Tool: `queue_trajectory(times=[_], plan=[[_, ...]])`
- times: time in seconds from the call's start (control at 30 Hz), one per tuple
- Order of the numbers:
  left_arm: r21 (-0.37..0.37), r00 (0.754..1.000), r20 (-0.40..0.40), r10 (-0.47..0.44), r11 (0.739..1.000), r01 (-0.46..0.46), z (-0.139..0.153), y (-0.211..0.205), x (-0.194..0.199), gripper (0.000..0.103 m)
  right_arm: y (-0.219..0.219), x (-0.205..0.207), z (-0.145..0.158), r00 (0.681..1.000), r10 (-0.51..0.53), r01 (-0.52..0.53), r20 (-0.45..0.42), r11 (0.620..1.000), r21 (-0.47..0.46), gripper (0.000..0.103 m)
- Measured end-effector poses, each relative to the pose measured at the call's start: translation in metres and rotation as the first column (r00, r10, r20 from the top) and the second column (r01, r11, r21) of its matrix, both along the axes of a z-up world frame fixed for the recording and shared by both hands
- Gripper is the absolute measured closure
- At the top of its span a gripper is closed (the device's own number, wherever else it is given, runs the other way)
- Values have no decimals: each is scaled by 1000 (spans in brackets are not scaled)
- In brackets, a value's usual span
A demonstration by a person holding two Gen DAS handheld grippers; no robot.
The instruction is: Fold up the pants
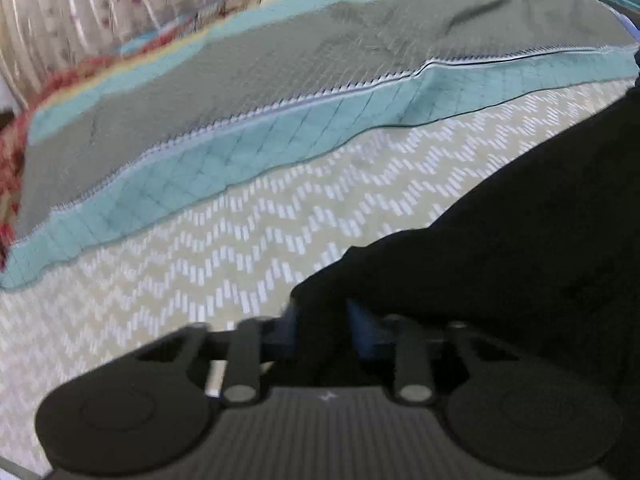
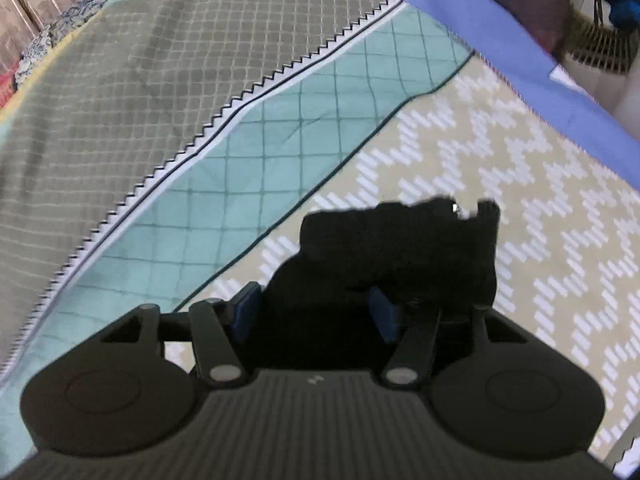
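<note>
Pants [image 1: 520, 216] are being carried over the bed [image 1: 200, 248]; left hand-held gripper [image 1: 322, 320] and right hand-held gripper [image 2: 316, 312] are both clamping black cloth. Next: laying it flat ahead.

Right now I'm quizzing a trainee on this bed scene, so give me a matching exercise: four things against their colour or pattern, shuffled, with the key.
Things:
1. pants
2. quilt border
3. mat
4. gripper pads

Looks:
A. beige with white zigzags
B. teal with diamond stitching
C. blue
D. black

Pairs: 1-D, 2-B, 3-A, 4-C
</note>
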State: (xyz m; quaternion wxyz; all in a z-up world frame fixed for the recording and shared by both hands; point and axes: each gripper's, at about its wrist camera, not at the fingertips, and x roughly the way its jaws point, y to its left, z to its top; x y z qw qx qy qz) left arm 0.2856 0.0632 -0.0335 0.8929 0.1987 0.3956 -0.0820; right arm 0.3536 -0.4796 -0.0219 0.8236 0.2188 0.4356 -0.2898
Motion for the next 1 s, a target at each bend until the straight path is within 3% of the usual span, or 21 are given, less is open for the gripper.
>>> queue_trajectory(times=[0.07,0.27,0.37,0.47,0.57,0.77,0.93,1.0], plan=[[34,998,52,-19,999,17,8,-5,-15,90,-3,-7,6,999,29,-29,24,1000,5,87],[-75,984,173,30,997,-17,62,5,-66,90,-25,-77,54,964,-12,-37,266,983,179,89],[-122,975,215,54,992,-28,85,11,-100,90,-42,-128,68,927,-74,-41,367,954,296,89],[-160,973,217,79,986,-45,95,17,-131,90,-57,-180,72,895,-168,-22,414,909,416,89],[-193,976,199,92,980,-53,98,20,-166,90,-66,-228,74,870,-224,-21,440,874,485,89],[-242,981,152,121,967,-82,90,28,-212,90,-73,-309,64,869,-252,-8,426,853,522,89],[-261,983,101,152,958,-121,76,28,-226,90,-80,-330,46,874,-305,41,378,822,568,89],[-276,982,95,166,952,-135,77,30,-228,90,-75,-328,48,878,-298,41,375,828,560,89]])
